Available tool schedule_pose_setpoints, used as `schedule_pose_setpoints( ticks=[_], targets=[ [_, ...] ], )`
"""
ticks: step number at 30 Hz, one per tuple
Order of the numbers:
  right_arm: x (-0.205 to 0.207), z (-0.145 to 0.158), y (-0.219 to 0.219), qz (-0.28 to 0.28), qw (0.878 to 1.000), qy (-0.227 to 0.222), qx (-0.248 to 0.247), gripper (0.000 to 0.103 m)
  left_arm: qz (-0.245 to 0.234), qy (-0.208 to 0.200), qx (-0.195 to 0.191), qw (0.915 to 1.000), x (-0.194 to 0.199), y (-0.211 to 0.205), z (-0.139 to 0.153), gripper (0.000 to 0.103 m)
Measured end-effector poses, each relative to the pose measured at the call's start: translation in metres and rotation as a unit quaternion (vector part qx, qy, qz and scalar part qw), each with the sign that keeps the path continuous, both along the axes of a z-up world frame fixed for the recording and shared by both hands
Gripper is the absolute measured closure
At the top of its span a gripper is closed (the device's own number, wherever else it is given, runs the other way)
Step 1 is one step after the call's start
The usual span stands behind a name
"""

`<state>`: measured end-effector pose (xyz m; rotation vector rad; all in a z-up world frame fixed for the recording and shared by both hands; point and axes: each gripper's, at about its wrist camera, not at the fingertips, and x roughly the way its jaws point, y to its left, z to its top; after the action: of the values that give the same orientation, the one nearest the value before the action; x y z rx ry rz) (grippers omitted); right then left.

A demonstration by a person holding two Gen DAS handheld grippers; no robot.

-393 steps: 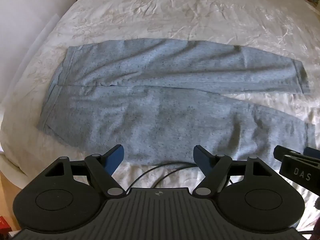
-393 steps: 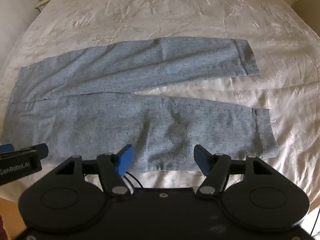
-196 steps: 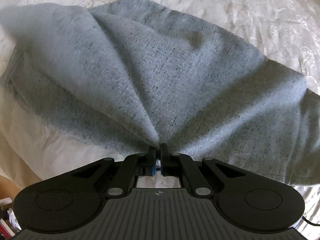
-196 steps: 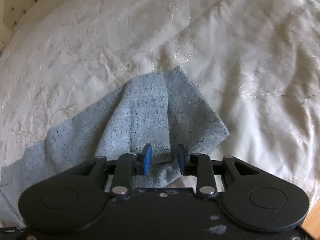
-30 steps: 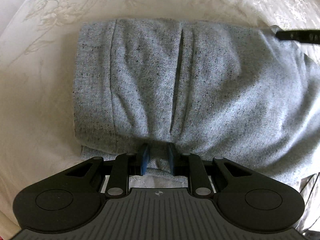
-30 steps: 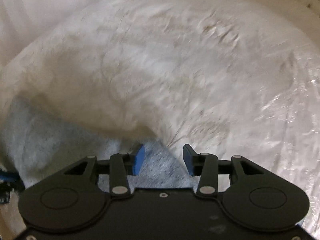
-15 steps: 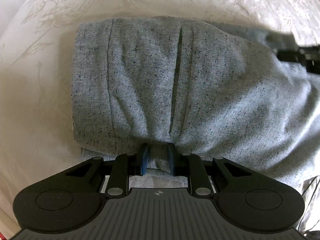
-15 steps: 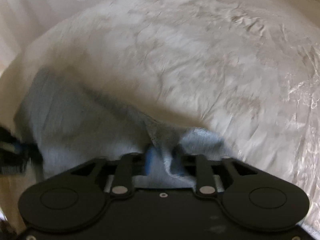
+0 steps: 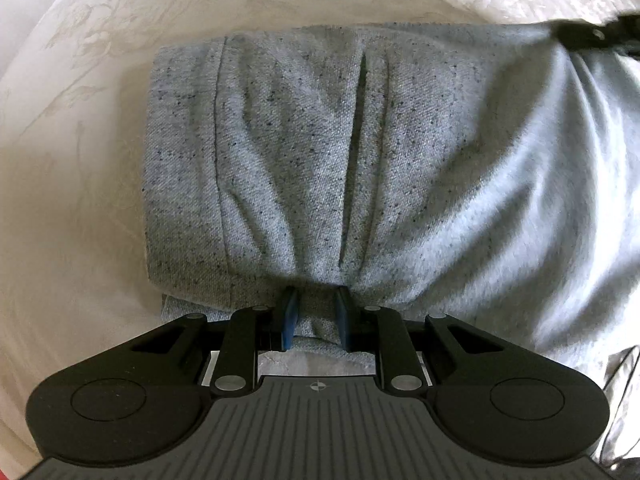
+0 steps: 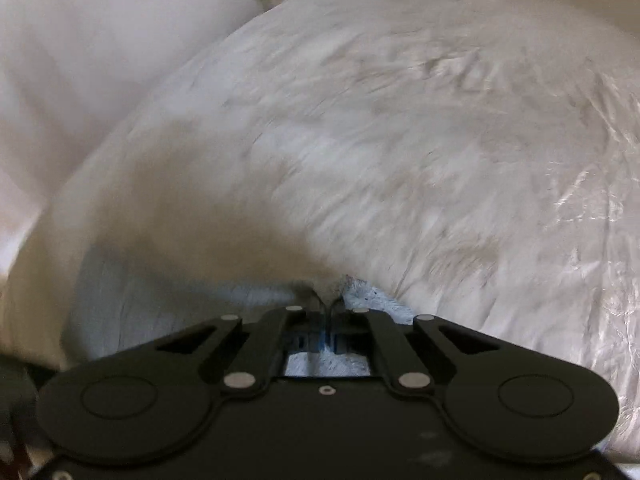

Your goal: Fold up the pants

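Grey pants (image 9: 360, 152) lying folded on cream bedspread (image 9: 72, 200); left gripper (image 9: 314, 312) pinching near edge; right gripper (image 10: 328, 310) clamping far corner, blurred.

Pants (image 9: 360, 152) grey, dark-flecked; bedspread (image 9: 80, 80) cream, floral pattern; left hand-held gripper (image 9: 315, 312) black, blue pads.

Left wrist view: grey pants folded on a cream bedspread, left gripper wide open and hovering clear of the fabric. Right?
Not quite. The left gripper is not wide open or clear: in the left wrist view its blue pads stand close together, pinching the near edge of the pants. The rest holds: grey pants, folded, on the cream bedspread.
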<state>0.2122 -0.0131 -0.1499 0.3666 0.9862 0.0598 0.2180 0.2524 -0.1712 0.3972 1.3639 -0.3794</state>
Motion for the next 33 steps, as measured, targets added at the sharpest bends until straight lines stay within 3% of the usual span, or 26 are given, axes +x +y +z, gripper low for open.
schedule_pose_setpoints(
  ticks=[4,6,8,11,15,19,23,26,30,33],
  targets=[
    [0.019,-0.032,0.021,0.028,0.997,0.041,-0.063,0.101,0.002,0.003,-0.001,1.0000,-0.003,0.003,-0.001,0.083],
    [0.020,-0.038,0.023,0.020,0.996,0.048,-0.073,0.095,0.007,0.004,-0.006,0.9999,-0.004,0.008,0.001,0.083],
    [0.014,-0.027,0.019,-0.005,0.997,0.033,-0.077,0.084,0.005,0.001,-0.006,1.0000,-0.005,0.011,0.006,0.083],
    [-0.019,0.016,0.008,-0.036,0.993,-0.019,-0.107,0.079,-0.004,-0.025,-0.015,0.9996,-0.011,0.012,0.028,0.083],
    [-0.052,0.033,0.004,-0.031,0.995,-0.020,-0.090,0.080,-0.041,-0.081,-0.047,0.9947,-0.024,-0.002,0.059,0.083],
    [-0.093,0.016,0.021,-0.020,0.997,0.030,-0.069,0.083,-0.057,-0.071,-0.056,0.9943,-0.033,-0.018,0.049,0.083],
    [-0.147,-0.014,0.053,-0.012,0.994,0.100,-0.045,0.084,-0.061,-0.039,-0.009,0.9973,-0.049,-0.011,0.016,0.082],
    [-0.183,-0.029,0.077,0.002,0.989,0.142,-0.040,0.084,-0.076,-0.040,0.013,0.9962,-0.060,-0.001,0.005,0.081],
    [-0.211,-0.025,0.090,-0.014,0.989,0.142,-0.025,0.084,-0.077,-0.047,0.017,0.9957,-0.067,0.000,0.018,0.082],
    [-0.226,-0.009,0.083,-0.051,0.992,0.114,-0.030,0.084,-0.077,-0.061,-0.022,0.9949,-0.074,-0.015,0.035,0.082]
  ],
)
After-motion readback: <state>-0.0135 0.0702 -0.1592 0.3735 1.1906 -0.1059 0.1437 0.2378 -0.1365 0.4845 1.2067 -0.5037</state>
